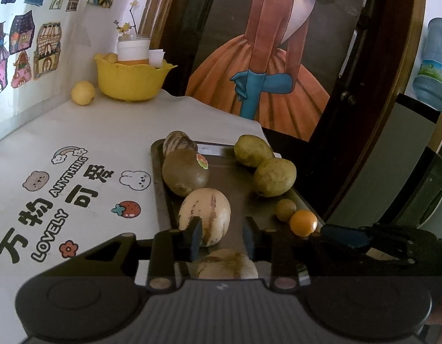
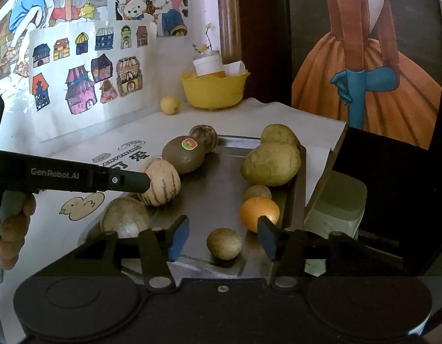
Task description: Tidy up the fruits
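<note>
A dark metal tray (image 1: 235,197) (image 2: 221,177) holds several fruits. On its left are striped pale melons (image 1: 205,215) (image 2: 160,182) and a brown kiwi (image 1: 185,176) (image 2: 183,157) with a sticker. On its right are two yellow-green fruits (image 1: 273,176) (image 2: 271,164), a small orange (image 1: 303,223) (image 2: 259,212) and small brown round fruits (image 2: 224,243). My left gripper (image 1: 222,238) is open, its fingers beside a striped melon near the tray's front. My right gripper (image 2: 223,236) is open around a small brown fruit.
A yellow bowl (image 1: 130,81) (image 2: 213,89) with a white cup stands at the table's back corner, a lemon (image 1: 82,93) (image 2: 170,104) beside it. Drawings cover the left wall. A large painting leans behind the table. The tray sits near the table's right edge.
</note>
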Motion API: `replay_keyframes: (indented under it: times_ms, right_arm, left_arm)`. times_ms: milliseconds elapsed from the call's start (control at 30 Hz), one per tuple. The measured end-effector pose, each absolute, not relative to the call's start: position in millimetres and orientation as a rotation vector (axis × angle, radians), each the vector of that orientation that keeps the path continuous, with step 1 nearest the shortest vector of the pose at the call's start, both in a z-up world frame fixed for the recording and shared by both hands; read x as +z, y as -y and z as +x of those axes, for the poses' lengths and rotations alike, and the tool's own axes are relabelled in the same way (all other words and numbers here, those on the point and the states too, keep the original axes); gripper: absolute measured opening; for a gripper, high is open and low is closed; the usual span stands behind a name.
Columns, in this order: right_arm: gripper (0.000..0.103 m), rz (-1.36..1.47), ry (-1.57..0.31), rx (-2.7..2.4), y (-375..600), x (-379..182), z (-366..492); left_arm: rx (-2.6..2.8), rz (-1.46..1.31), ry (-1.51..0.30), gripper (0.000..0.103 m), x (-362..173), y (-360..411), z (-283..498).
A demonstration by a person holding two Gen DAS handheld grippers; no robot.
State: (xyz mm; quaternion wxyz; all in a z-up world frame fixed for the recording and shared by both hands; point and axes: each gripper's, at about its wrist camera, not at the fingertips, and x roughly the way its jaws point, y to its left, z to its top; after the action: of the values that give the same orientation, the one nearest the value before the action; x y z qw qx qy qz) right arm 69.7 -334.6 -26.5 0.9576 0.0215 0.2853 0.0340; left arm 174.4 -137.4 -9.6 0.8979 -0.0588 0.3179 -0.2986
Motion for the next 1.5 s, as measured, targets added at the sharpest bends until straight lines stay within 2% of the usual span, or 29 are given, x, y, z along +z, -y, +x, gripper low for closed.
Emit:
replay_keyframes:
  times_ms: [133,233,300,367,433,733,1067,1500]
  right_arm:
    - [0.066,0.047,-0.557,0.059,333.0,-26.2,67.6]
    - [0.071,0.054,-0.550,0.050,332.4,-26.2,67.5]
    - [0.075,0.064,-0.547,0.047,332.6,-26.3,67.2]
    - [0.080,0.070,-0.541,0.044,332.6,-26.5,66.4]
    - [0.085,0.072,-0.530,0.035,332.2,-25.9,65.6]
    - [0.101,0.063,-0.485,-0.024,327.8,-20.5,60.5]
    - [0.102,0.098,-0.442,-0.087,316.4,-11.1,57.2]
    - [0.102,0.155,-0.448,-0.184,281.7,-1.8,63.5]
  left_arm:
    - [-0.613,-0.125,-0.649,0.053,-9.3,135.8,174.6]
    - [-0.618,-0.125,-0.645,0.055,-9.2,135.1,174.7]
    - [-0.621,-0.126,-0.641,0.060,-8.7,134.1,174.3]
    - [-0.620,-0.129,-0.634,0.072,-8.1,132.7,173.4]
    - [-0.620,-0.135,-0.625,0.077,-7.2,131.1,172.3]
    - [-0.600,-0.147,-0.599,0.087,-0.8,123.5,170.8]
    - [-0.564,-0.129,-0.559,0.100,8.4,106.2,170.9]
    - [-0.567,-0.050,-0.512,0.102,20.6,51.4,197.2]
